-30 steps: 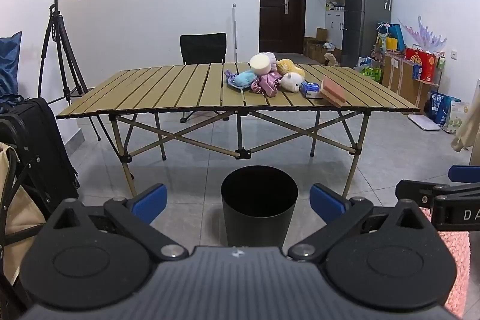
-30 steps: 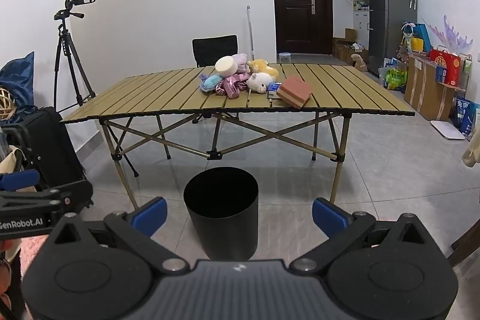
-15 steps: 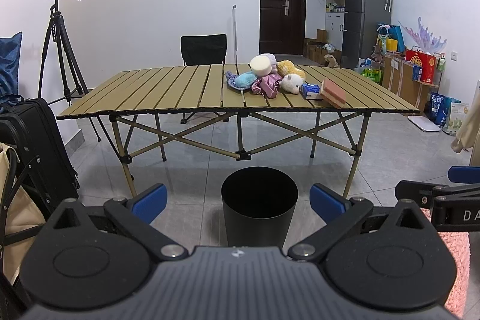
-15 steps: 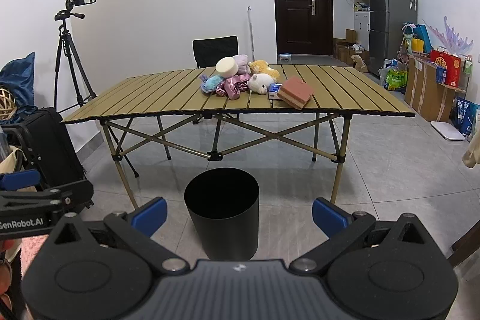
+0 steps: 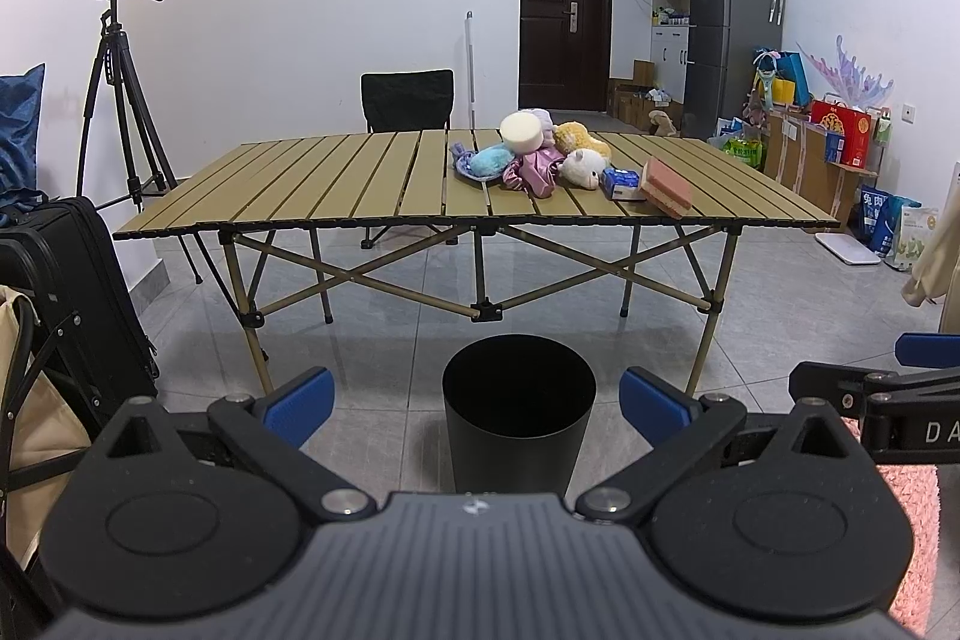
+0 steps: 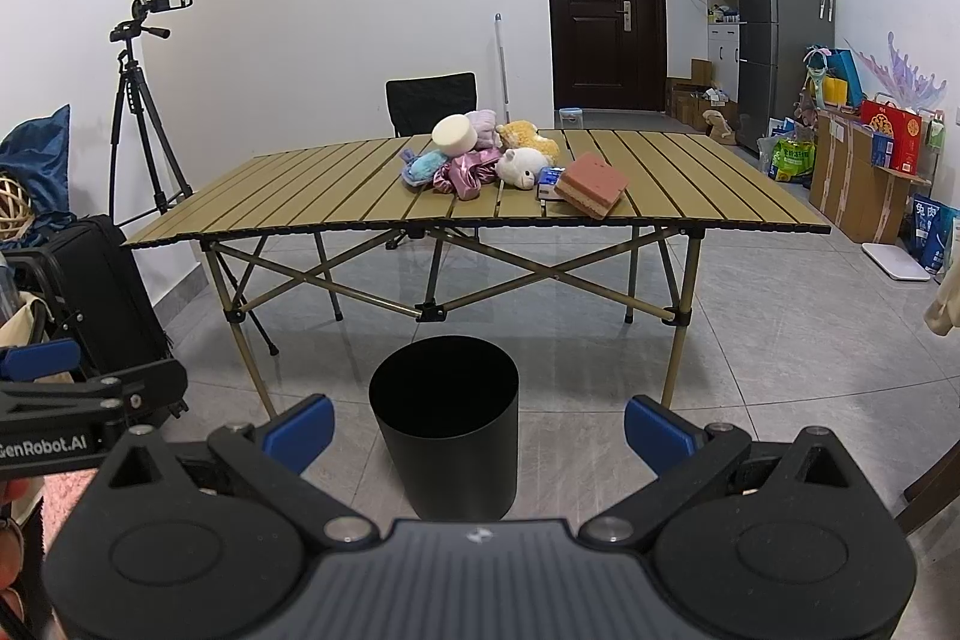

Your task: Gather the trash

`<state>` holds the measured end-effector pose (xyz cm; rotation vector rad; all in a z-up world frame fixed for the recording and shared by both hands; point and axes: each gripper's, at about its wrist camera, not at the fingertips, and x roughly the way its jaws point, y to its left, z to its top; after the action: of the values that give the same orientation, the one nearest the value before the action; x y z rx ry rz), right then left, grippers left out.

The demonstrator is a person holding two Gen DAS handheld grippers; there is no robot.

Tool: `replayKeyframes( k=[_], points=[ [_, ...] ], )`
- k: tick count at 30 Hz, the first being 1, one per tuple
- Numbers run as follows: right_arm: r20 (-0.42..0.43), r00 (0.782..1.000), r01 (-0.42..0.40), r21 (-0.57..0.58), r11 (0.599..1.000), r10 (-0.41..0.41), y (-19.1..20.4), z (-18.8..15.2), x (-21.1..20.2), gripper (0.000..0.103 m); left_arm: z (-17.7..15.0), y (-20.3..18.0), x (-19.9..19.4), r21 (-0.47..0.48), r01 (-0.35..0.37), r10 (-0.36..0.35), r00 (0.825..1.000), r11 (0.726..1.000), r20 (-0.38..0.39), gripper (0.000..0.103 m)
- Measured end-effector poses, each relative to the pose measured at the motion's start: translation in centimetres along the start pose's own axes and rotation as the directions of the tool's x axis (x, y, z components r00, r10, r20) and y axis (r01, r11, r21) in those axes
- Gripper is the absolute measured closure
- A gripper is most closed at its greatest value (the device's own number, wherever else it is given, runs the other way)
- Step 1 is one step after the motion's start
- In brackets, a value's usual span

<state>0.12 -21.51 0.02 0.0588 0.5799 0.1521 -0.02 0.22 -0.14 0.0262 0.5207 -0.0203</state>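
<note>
Both grippers hover low before the black bin, fingers spread wide and holding nothing.

The left gripper and right gripper frame the black bin at lower centre on the floor; its inside looks dark, contents untellable. Beyond it, at mid-frame, the bench carries a pile of soft toys, a small blue packet and a pink sponge block.

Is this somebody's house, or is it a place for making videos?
Probably a room in a home, set up for filming. A fridge with magnets and a front door look like a flat, while a camera on a tripod faces the folding table.
</note>
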Motion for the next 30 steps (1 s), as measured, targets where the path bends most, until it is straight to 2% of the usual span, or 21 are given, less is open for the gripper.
replayKeyframes(
  k=[30],
  points=[
    [0.001,1.000,-0.001,-0.003,1.000,0.001,0.12,0.08,-0.06,0.000,-0.04,0.00,-0.09,-0.001,0.001,-0.001,1.000,1.000,0.004,0.000]
  ],
)
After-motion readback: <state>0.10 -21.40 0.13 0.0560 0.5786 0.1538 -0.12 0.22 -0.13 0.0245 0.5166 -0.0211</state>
